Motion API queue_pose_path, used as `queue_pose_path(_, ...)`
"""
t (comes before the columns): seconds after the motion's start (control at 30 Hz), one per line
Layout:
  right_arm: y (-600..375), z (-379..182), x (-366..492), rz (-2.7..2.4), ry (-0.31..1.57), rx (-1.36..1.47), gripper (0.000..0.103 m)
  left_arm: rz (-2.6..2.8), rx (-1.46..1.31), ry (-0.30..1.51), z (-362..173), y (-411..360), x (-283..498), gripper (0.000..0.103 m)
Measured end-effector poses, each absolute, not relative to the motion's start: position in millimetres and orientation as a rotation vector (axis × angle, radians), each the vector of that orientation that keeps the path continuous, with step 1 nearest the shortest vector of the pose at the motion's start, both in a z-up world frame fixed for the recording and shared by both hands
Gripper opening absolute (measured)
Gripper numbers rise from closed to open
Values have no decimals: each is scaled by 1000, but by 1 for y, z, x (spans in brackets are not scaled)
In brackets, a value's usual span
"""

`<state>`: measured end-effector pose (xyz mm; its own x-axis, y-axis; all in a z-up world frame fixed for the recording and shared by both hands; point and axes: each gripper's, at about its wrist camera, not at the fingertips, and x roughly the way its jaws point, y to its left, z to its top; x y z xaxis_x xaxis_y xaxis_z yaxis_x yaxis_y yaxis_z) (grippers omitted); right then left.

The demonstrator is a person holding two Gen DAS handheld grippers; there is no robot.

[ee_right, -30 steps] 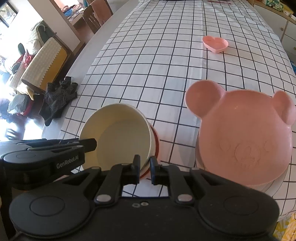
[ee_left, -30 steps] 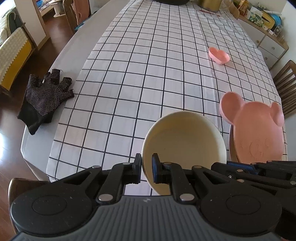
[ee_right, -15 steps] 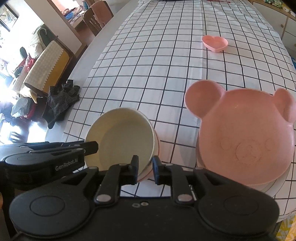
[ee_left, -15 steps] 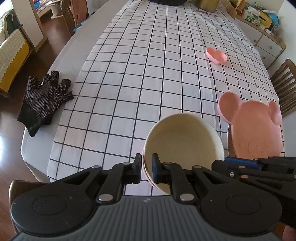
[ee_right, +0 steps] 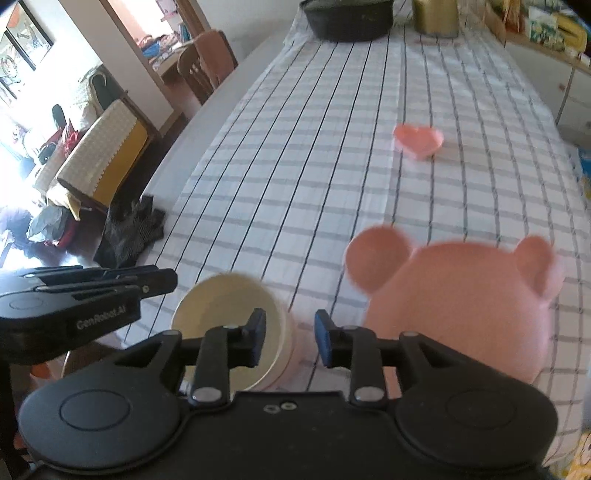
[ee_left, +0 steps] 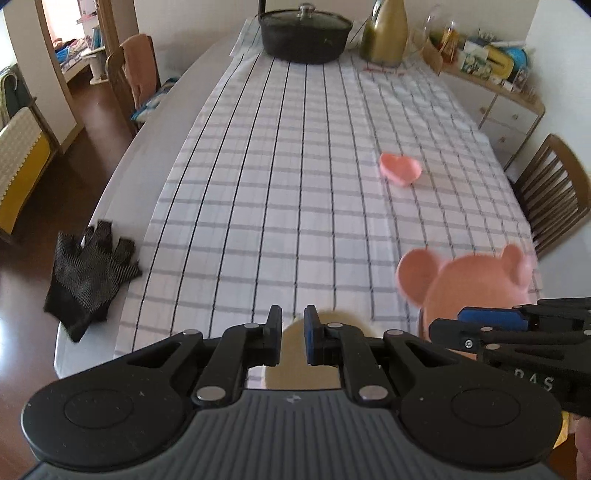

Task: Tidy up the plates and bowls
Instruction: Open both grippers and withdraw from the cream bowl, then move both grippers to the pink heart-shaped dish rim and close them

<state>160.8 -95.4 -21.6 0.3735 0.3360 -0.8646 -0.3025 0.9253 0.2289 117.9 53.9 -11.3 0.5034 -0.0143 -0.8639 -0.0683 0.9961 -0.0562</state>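
Left tongs (ee_left: 292,338): jaws nearly together, a narrow gap between them, nothing clamped. Right tongs (ee_right: 290,341): jaws apart; they have just been opening, and nothing sits between the pads.

The cream bowl (ee_right: 229,325) stands on the table directly below both tongs, at 6 o'clock in each wrist view, nested in a pale pink bowl (ee_right: 295,354) whose rim shows at its right side. The cream bowl appears empty. The bear-shaped pink plate (ee_right: 461,306) lies just beside the stack at 3 o'clock, resting on a white plate whose edge is barely visible. A heart-shaped pink dish (ee_left: 400,169) sits well apart at 1 o'clock.

The table (ee_left: 177,110) carries a white cloth with a dark grid (ee_left: 280,192). A black glove (ee_left: 88,277) lies on the bare table edge at 9 o'clock. At 12 o'clock stand a lidded black pot (ee_left: 304,35) and a gold-coloured vessel (ee_left: 384,37). Wooden chairs (ee_left: 550,192) flank the table; a sideboard (ee_left: 506,99) stands at 2 o'clock.
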Motion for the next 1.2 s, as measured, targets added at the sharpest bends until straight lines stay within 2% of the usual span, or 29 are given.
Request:
queue_pose_path(0.2, -127, -8, 194, 382, 1082, 47, 39, 15, -107, 1008, -2, 38, 150, 12)
queue_pose_path(0.27, -138, -6, 206, 371, 1072, 51, 43, 10, -118, 1000, -1, 31, 163, 17)
queue_pose_path(0.4, -158, 1, 232, 352, 1043, 56, 54, -10, -157, 975, -1, 20, 189, 53)
queue_pose_path(0.43, -164, 2, 239, 347, 1035, 56, 58, -10, -157, 968, -1, 17, 196, 59)
queue_pose_path(0.53, -179, 3, 259, 330, 1018, 67, 68, -17, -148, 956, -3, 6, 216, 66)
queue_pose_path(0.57, -184, 2, 268, 323, 1018, 73, 71, -17, -145, 954, -4, 3, 223, 66)
queue_pose_path(0.63, -193, 2, 285, 309, 1013, 85, 87, -20, -144, 953, -6, -4, 239, 66)
queue_pose_path(0.73, -203, 0, 314, 295, 1018, 109, 92, -26, -148, 960, -14, -14, 265, 66)
queue_pose_path(1.2, -223, -61, 425, 240, 1133, 189, 89, 26, -157, 1037, -75, -44, 361, 66)
